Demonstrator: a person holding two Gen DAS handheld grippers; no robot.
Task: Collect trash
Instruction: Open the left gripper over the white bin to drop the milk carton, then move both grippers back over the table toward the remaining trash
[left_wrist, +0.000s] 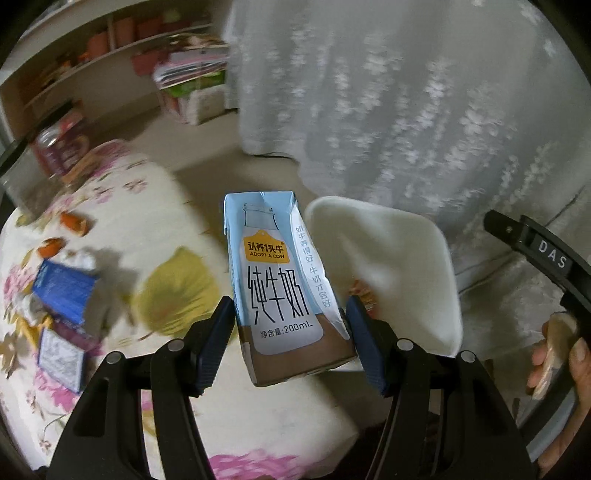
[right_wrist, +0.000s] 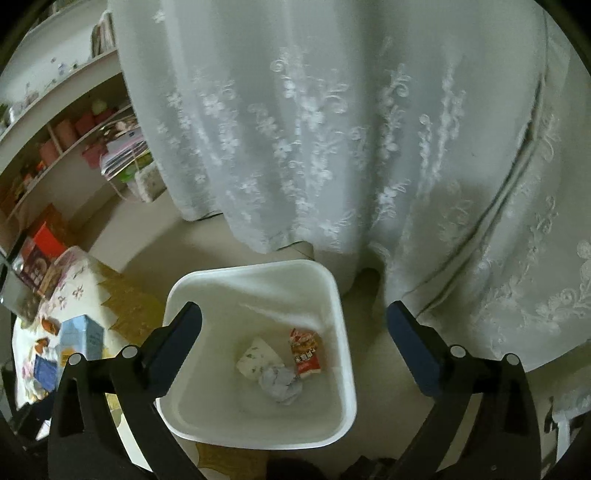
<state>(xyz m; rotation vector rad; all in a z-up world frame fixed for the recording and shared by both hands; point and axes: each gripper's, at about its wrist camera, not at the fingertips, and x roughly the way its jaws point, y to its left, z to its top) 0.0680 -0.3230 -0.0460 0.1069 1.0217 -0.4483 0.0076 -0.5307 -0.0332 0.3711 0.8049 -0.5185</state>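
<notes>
My left gripper is shut on a light-blue 200 mL milk carton, held upright above the flowered table edge, just left of the white trash bin. The carton also shows at the left of the right wrist view. My right gripper is open and empty, hovering over the white bin. Inside the bin lie a red snack wrapper, a crumpled tissue and a white patterned packet. On the table lie a blue box, orange peels and another small box.
A flowered tablecloth covers the table at left, with a red can at its far end. A white embroidered curtain hangs behind the bin. Shelves with boxes stand at the back left. Beige floor surrounds the bin.
</notes>
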